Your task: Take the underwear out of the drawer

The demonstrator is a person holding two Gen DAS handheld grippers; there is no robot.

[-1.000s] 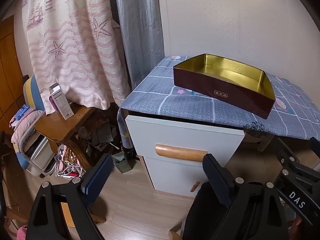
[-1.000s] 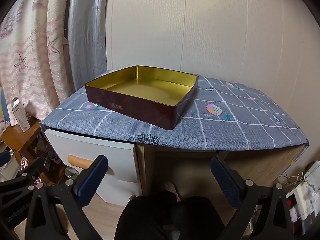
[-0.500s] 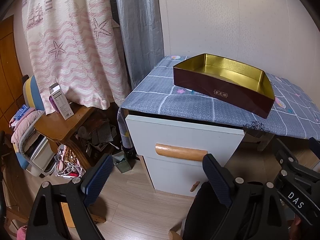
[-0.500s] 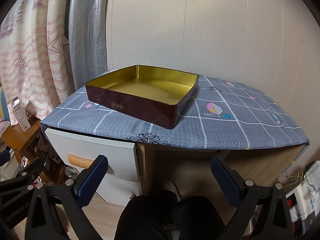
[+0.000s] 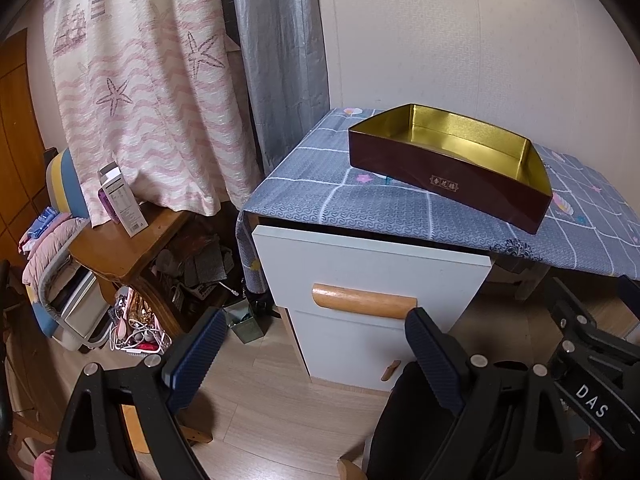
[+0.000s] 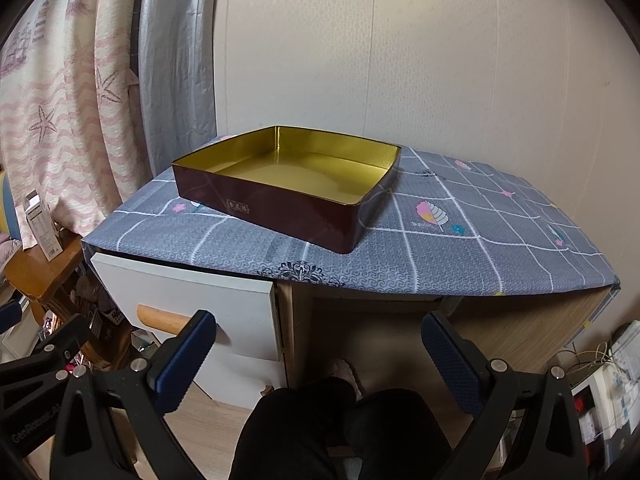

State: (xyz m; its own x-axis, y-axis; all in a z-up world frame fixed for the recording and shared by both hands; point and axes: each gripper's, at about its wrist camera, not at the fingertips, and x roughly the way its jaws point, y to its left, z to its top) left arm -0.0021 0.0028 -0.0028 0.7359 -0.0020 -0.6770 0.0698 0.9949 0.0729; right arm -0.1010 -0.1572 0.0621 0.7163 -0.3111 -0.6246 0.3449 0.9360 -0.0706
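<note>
Nothing much has moved since half a second ago: both views match the earlier ones almost exactly, and the grippers hang where they were.

No underwear shows in either view; if it is anywhere, I would judge it lies inside the drawer [image 5: 372,268], at the centre of the left view, whose white front stands just proud of the desk with a dark gap along its top edge. That crack is too thin to see into. So the task looks barely begun: the drawer has yet to be pulled out properly and nothing has been lifted.

Its wooden handle [image 5: 362,301] sits just above the left gripper [image 5: 316,354], which is spread wide and holds nothing. The right gripper [image 6: 320,354], low in its own view, is likewise wide apart and empty, pointing at the open space under the desk, where the person's dark-clothed legs fill the bottom centre.

On the grey cloth [image 6: 440,252] above sits a tin [image 6: 288,188], gold inside and bare as far as I can see. A second, smaller handle lower down on the white unit is partly hidden by the left gripper's right finger.
</note>
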